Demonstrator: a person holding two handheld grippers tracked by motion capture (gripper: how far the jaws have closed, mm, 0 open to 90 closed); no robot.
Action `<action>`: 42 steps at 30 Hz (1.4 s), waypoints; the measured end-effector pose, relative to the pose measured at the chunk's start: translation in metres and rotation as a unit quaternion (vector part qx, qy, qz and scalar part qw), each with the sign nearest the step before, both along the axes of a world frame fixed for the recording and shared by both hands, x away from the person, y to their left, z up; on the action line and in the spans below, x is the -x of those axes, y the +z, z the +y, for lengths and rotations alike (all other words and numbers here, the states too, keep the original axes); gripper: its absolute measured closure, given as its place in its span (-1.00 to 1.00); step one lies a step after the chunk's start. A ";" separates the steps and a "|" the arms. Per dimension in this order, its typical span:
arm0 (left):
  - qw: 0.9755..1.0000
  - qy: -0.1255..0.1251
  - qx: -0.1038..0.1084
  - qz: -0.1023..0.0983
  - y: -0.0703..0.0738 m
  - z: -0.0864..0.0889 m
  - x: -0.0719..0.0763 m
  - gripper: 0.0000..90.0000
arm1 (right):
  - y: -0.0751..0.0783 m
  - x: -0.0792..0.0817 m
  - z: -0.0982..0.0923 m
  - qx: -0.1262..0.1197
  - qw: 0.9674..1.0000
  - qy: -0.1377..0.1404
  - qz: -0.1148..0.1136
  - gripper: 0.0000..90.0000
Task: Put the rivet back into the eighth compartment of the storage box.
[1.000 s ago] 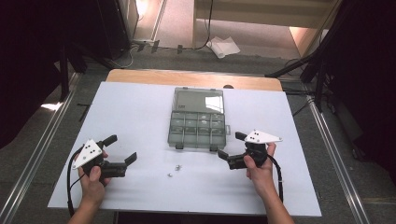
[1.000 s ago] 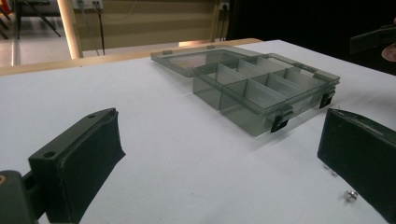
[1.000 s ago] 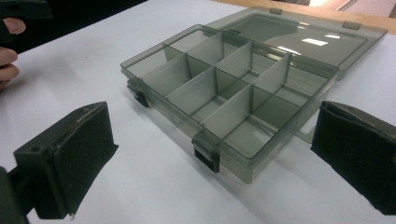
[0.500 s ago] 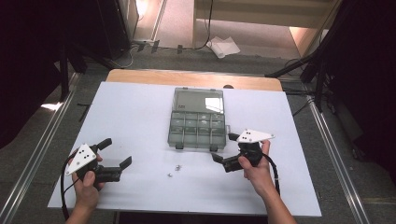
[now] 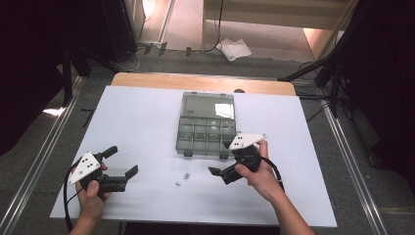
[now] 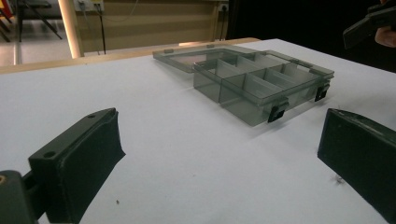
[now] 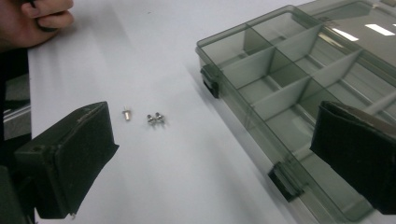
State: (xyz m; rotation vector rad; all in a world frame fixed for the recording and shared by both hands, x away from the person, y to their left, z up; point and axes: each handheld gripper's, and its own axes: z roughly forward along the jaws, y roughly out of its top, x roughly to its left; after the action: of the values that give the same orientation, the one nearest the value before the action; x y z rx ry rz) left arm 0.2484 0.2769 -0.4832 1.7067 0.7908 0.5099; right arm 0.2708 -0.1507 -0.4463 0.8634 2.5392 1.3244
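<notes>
1. Small metal screws (image 5: 182,179) lie loose on the white tabletop (image 5: 147,122), just at 6 o'clock of the organizer box, between the two claws. In the right gripper view they show as a single screw (image 7: 125,114) and a close pair (image 7: 156,119) beside it, touching nothing else.
2. The right claw (image 5: 221,174) hangs low over the tabletop near the box's front right corner, at about 3 o'clock of the screws and pointing toward them. Its jaws stand wide apart and hold nothing; the screws sit in the gap's line of sight, still ahead of the jaws.
3. The left claw (image 5: 120,164) is near the tabletop's front left, at 9 o'clock of the screws and well apart from them. Its jaws are also spread wide, with nothing between them.
4. The smoky clear plastic organizer box (image 5: 204,132) sits mid-tabletop, at 12 o'clock of the screws, its lid (image 5: 207,105) folded open flat toward the far edge. Its divided compartments look bare as far as can be told.
5. Two black latches (image 6: 279,112) hang on the box's near wall.
</notes>
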 end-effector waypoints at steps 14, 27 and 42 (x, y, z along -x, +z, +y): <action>1.000 -0.008 0.002 -0.005 -0.003 -0.002 -0.001 -1.00 | 0.013 -0.002 0.033 0.038 0.997 0.070 0.023 -0.61; 1.000 -0.011 0.004 -0.002 -0.004 -0.002 -0.002 -1.00 | 0.004 -0.010 0.058 0.081 0.989 0.120 0.034 0.22; 1.000 -0.013 0.002 -0.002 -0.004 -0.002 -0.002 -1.00 | -0.009 -0.028 0.085 0.147 0.977 0.141 0.069 0.53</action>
State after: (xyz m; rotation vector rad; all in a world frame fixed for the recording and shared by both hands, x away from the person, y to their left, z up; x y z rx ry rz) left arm 0.2501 0.2744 -0.4871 1.7097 0.7647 0.4924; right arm 0.2985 -0.0661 -0.4555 0.5707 2.9539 0.9373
